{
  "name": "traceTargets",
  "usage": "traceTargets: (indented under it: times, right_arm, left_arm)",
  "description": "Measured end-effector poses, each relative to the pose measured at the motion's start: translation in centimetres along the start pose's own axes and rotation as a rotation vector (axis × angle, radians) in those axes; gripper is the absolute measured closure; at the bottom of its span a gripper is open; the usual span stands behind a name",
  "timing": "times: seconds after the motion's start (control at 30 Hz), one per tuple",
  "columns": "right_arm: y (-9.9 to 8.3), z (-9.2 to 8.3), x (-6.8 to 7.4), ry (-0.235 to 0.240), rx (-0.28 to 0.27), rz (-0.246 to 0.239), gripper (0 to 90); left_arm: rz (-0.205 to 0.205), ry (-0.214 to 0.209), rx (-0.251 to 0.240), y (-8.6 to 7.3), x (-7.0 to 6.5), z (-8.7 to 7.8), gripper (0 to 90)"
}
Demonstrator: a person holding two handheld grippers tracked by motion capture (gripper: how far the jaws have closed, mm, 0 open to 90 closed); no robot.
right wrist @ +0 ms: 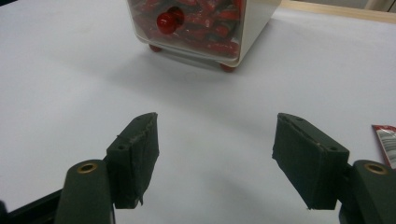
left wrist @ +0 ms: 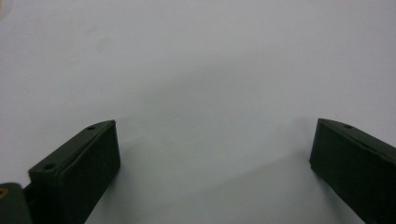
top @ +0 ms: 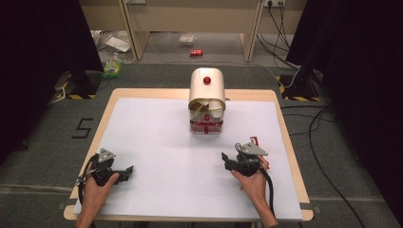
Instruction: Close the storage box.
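White table sheet (top: 157, 137) — left gripper (top: 127, 170), right gripper (top: 225, 158), jaws apart, nothing held.

Gaping tool (right wrist: 215, 158) facing red-filled container (right wrist: 205, 23)

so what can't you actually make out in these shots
- Container: its top is cut off by the upper edge of the right gripper view; in the high view the contents are too small to name.
- Red packet: cut off by the right edge of the right gripper view; its print is unreadable.
- Litter on the floor beyond the table: too small to identify in the high view.
- Left tongs: the bare white sheet gives no landmark for their position.
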State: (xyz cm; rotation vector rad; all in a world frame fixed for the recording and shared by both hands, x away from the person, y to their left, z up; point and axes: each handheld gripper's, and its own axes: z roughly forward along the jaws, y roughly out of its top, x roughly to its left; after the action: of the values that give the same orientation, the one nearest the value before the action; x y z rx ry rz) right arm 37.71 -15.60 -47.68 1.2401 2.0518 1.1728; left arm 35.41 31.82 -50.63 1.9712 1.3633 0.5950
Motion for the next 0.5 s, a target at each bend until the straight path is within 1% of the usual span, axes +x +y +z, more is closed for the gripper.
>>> traceTargets:
  times: [0.03, 0.13, 0.3, 0.4, 0.5]
  right_arm:
    - [-0.1, -0.1, 0.1, 0.002, 0.002, 0.005, 31.8]
    - [-0.5, -0.4, 0.0, 0.006, 0.007, -0.001, 31.8]
    - [-0.8, -1.1, -0.2, 0.008, 0.009, 0.002, 31.5]
    - [-1.0, -1.5, -0.3, 0.002, 0.009, -0.004, 30.8]
    - [-1.3, -2.0, -0.5, 0.000, 0.013, 0.001, 30.7]
  left_arm:
    - [0.000, 0.000, 0.000, 0.0, 0.0, 0.0, 0.9]
    - [0.000, 0.000, 0.000, 0.0, 0.0, 0.0, 1.0]
    - [0.000, 0.000, 0.000, 0.0, 0.0, 0.0, 0.9]
    - [0.000, 0.000, 0.000, 0.0, 0.0, 0.0, 1.0]
    - [0.000, 0.000, 0.000, 0.0, 0.0, 0.0, 1.0]
